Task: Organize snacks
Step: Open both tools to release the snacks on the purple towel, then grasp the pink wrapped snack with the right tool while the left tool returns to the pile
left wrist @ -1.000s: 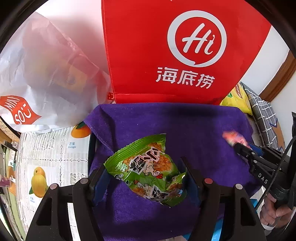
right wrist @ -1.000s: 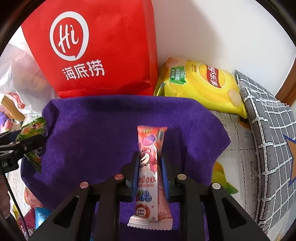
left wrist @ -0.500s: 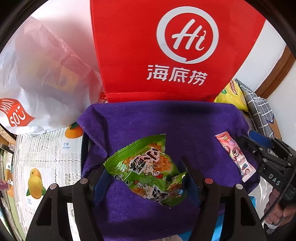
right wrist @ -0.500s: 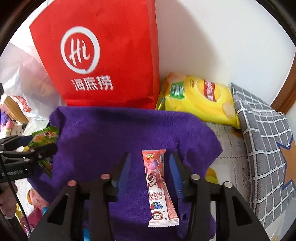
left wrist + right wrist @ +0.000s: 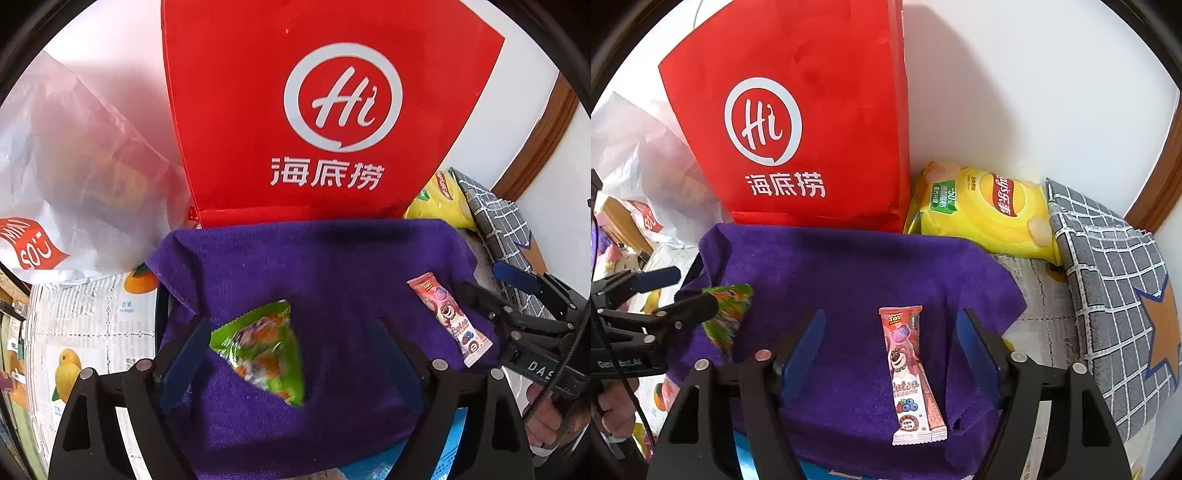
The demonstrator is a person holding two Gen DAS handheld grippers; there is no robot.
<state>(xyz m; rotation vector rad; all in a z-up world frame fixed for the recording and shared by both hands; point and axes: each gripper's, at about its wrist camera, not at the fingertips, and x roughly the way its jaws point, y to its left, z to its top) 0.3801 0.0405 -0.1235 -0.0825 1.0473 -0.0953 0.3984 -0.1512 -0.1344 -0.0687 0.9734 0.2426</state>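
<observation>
A green snack packet point(image 5: 258, 347) sits blurred on the purple towel point(image 5: 332, 258), between the fingers of my left gripper point(image 5: 295, 343). Those jaws are opening and neither pad presses on it. In the right wrist view a pink bear-print bar point(image 5: 908, 373) lies flat on the towel point(image 5: 849, 266). My right gripper point(image 5: 890, 339) straddles it with jaws opening, both pads well clear of the wrapper. The right wrist view also catches the left gripper point(image 5: 687, 291) with the green packet point(image 5: 727, 314) at the towel's left. The left wrist view shows the right gripper point(image 5: 487, 284) beside the pink bar point(image 5: 448, 317).
A red tote bag point(image 5: 812, 129) stands against the wall behind the towel. To its right lies a yellow chips bag point(image 5: 982, 206), then a grey checked cloth point(image 5: 1108, 277). A white plastic bag point(image 5: 74, 166) is at the left, over a fruit-print tablecloth point(image 5: 92, 314).
The left jaws spread and let go of the green packet, which has slipped leftward and blurs. The right jaws widened further from the pink bar, now lying free on the towel.
</observation>
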